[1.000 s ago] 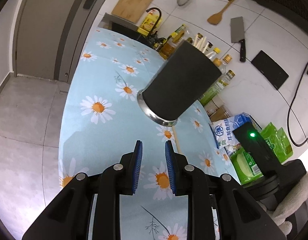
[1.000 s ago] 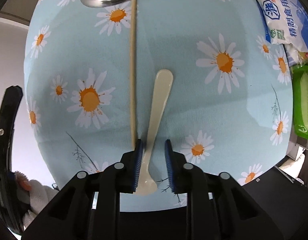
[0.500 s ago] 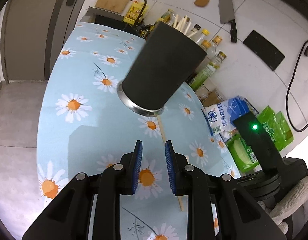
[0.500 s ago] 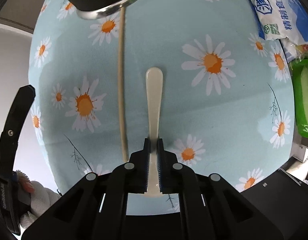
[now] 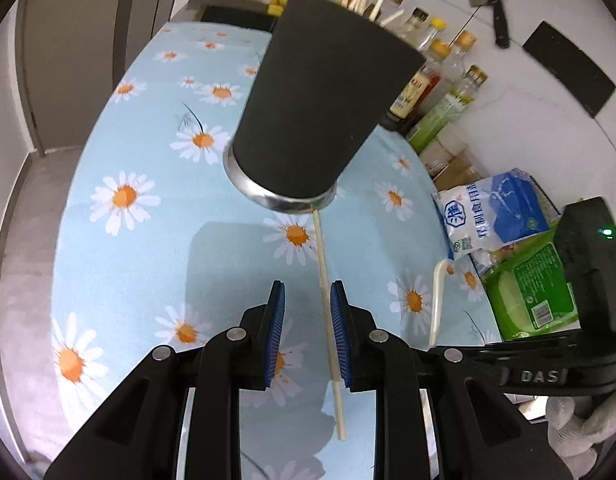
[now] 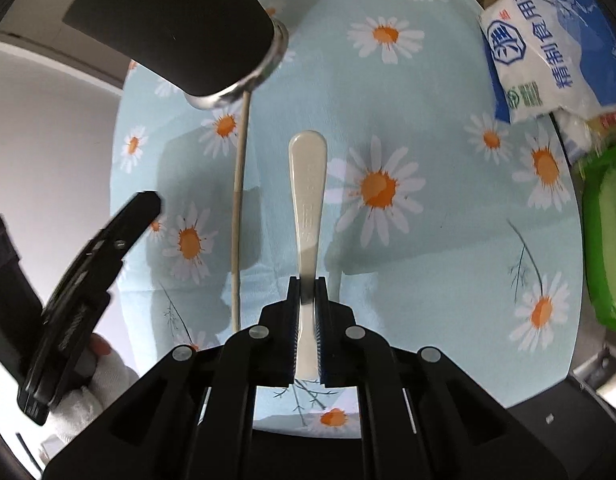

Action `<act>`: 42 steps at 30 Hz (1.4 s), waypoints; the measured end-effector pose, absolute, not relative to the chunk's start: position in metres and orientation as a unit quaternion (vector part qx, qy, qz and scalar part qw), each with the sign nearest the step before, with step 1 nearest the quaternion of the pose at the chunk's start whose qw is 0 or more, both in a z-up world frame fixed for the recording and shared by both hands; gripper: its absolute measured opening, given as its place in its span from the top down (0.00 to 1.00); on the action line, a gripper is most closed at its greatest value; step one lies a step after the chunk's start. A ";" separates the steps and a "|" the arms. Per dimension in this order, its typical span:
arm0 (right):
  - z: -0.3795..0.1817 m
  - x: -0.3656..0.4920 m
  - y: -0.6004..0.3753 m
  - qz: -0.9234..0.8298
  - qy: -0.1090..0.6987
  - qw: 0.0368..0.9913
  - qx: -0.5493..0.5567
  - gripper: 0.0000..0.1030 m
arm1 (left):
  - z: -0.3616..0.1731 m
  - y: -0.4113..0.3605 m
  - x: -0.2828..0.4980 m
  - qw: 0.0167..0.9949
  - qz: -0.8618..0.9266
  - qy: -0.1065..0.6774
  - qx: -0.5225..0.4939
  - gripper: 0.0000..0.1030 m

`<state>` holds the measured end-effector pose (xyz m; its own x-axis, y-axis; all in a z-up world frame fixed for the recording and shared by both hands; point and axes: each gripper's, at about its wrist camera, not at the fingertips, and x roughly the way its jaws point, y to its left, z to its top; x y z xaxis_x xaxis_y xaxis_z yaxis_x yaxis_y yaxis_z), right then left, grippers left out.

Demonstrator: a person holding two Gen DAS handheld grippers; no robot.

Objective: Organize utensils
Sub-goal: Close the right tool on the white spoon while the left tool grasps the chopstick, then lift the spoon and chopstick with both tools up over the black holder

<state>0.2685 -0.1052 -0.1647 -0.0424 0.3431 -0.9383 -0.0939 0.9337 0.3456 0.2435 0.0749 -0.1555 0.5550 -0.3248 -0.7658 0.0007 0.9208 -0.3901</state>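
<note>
With its jaws just closed on the cream spoon (image 6: 308, 216), the right gripper (image 6: 306, 320) must next carry it to the black holder (image 6: 176, 24), while the left gripper (image 5: 306, 336) hangs parted over a chopstick (image 5: 325, 304) on the bench (image 5: 148, 264).

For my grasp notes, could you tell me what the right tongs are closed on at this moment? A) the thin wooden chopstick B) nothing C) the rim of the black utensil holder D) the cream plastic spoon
D: in the right wrist view the right tongs pinch the cream plastic spoon, while the chopstick lies apart on the cloth.
</note>
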 end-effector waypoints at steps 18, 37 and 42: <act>-0.107 0.248 -0.180 0.275 0.596 0.748 0.096 0.92 | -0.179 0.005 0.268 0.818 -0.013 0.565 -0.103 0.78; -0.091 0.250 -0.225 0.342 0.565 0.738 0.141 0.92 | -0.190 -0.011 0.318 0.767 0.036 0.639 -0.038 0.88; -0.091 0.257 -0.229 0.340 0.562 0.741 0.137 0.92 | -0.190 -0.012 0.321 0.773 0.046 0.632 -0.044 0.96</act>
